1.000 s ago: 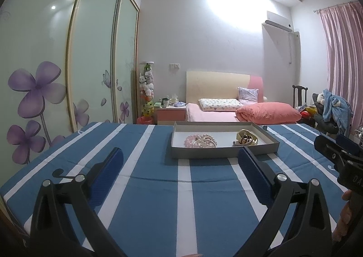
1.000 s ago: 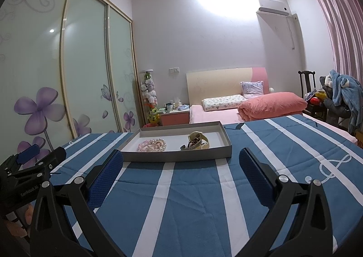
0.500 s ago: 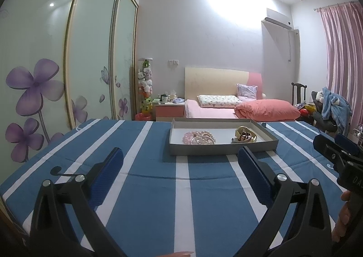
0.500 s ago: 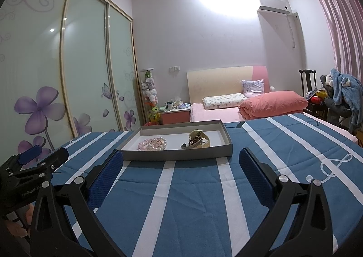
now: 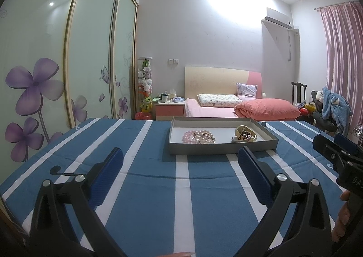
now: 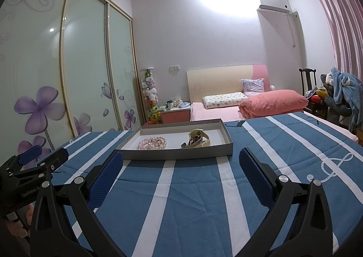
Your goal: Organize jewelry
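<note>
While the left gripper (image 5: 180, 161) hangs over the blue-and-white striped cloth (image 5: 145, 180), its blue-padded jaws stand wide apart with nothing between them. Ahead of it, slightly to its right, sits the grey tray (image 5: 222, 148). Inside lie a pink bead bracelet cluster (image 5: 198, 136) toward the left and a gold-toned jewelry pile (image 5: 244, 136) toward the right; individual pieces cannot be separated. At the right edge the right gripper (image 5: 335, 150) is cut off by the frame; partial lettering "DA" shows on its body, the rest hidden.

Right wrist view: the right gripper (image 6: 180, 161) is likewise spread wide and empty above the cloth. The tray (image 6: 177, 155) lies straight ahead, just beyond the fingertips, not touched. The bead cluster (image 6: 152, 143) sits left, the gold-toned pile (image 6: 197, 138) right, apart. The left gripper (image 6: 34, 161) appears at the lower left, body printed "GenRobot.AI", last characters unclear. A white treble clef (image 6: 329, 167) is printed on the cloth to the right.
</note>
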`<state>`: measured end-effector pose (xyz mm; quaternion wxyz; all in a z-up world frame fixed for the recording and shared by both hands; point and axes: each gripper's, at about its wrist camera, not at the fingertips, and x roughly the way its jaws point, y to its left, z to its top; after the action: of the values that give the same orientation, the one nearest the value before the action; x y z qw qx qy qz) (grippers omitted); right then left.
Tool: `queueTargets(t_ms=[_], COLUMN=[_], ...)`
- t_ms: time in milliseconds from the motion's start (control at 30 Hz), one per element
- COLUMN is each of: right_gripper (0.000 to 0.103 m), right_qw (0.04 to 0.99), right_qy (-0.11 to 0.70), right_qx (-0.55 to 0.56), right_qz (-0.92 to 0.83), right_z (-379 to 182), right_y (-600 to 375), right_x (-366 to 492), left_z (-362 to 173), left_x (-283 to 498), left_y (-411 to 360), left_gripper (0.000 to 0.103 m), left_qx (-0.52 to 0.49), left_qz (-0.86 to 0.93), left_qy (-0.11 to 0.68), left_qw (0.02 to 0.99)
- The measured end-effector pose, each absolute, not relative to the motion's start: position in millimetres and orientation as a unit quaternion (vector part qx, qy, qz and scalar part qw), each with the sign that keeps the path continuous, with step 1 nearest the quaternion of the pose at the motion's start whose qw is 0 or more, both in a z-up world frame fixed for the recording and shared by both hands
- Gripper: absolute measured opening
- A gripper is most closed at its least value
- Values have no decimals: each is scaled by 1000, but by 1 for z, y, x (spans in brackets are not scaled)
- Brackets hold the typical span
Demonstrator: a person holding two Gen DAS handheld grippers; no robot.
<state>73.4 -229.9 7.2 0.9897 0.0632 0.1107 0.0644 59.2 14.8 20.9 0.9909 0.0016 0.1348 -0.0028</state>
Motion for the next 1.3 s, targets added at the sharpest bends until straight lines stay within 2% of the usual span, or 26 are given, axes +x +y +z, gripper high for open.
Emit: queueTargets(t_ms=[1300], right_gripper=[101], right_qw=[989], right_qy=[117], right_qx=[67], right_qz=[65], right_z=[4], right_y=[-231], right_x=[74], left_z=[11], left_x=[57], left_y=[11], left_gripper=[99], left_qx=[4], left_qz=[-7], left_qy=[142], left_qw=[990])
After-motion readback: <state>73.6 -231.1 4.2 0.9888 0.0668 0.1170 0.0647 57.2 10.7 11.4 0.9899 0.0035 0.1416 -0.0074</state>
